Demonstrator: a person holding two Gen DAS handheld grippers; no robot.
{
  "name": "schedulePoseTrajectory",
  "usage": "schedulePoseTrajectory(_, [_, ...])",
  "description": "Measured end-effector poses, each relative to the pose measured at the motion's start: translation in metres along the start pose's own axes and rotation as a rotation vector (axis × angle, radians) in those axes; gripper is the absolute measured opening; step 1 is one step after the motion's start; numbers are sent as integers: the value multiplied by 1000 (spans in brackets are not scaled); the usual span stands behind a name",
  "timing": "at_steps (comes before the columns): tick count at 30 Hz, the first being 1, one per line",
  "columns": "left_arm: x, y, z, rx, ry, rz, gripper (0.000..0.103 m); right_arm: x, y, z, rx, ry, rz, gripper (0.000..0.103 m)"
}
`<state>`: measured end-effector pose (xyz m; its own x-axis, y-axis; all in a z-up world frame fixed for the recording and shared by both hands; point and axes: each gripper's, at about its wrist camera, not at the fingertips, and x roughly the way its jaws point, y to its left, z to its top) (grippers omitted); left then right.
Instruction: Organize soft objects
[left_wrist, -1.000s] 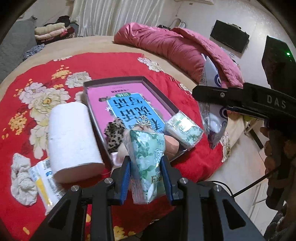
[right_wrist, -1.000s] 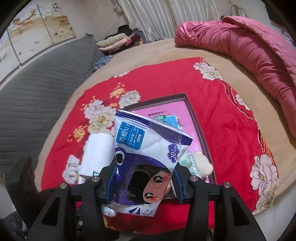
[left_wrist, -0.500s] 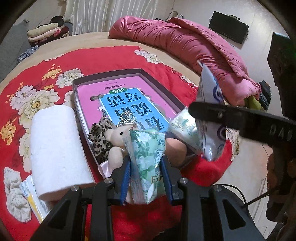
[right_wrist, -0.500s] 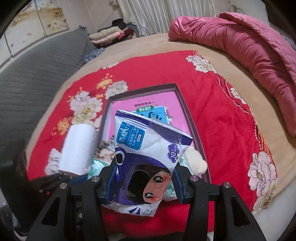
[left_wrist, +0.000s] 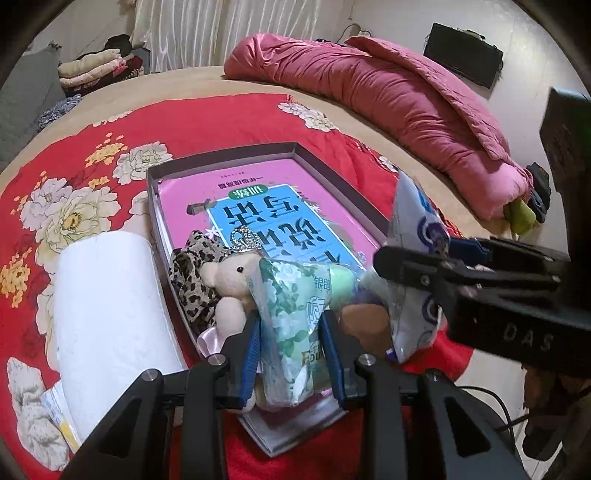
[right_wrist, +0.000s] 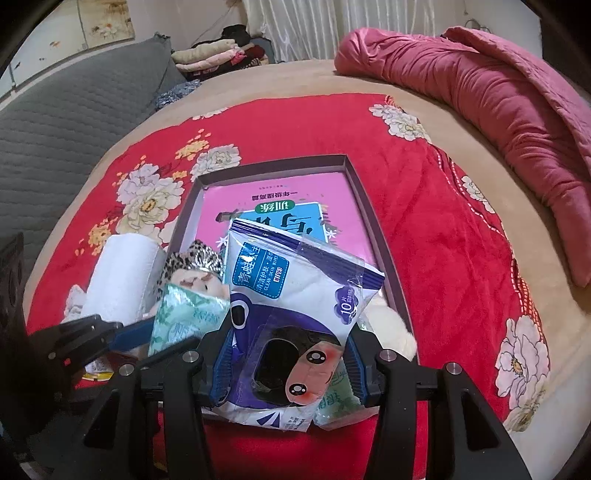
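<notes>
Left gripper (left_wrist: 291, 354) clamped on green tissue pack (left_wrist: 291, 325), right gripper (right_wrist: 290, 360) on wet-wipes pouch (right_wrist: 291, 295); both poised over tray (right_wrist: 373, 221), apparently for deposit.

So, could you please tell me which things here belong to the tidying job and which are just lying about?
Job: green tissue pack in the left gripper; wet-wipes pack in the right gripper; box; plush toy; paper roll.

Lying about: pink quilt; folded clothes.

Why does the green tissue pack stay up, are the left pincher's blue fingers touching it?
Touching. The left wrist view shows the blue fingers pressed against both sides of the green tissue pack.
</notes>
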<state>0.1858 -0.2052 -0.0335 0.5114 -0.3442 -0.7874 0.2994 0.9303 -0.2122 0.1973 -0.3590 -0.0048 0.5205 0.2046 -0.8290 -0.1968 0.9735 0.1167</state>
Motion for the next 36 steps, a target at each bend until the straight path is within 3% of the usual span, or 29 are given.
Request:
schedulePoseTrajectory(9, [2, 5, -3, -23, -8, -4, 32, 17, 12, 3, -104, 41, -55, 53])
schedulePoseTrajectory(20, [1, 10, -10, -33, -2, -16, 32, 53, 30, 17, -183, 107, -58, 54])
schedulePoseTrajectory(36, [-5, 9, -15, -49, -13, -24, 32, 54, 15, 14, -56, 63, 1, 60])
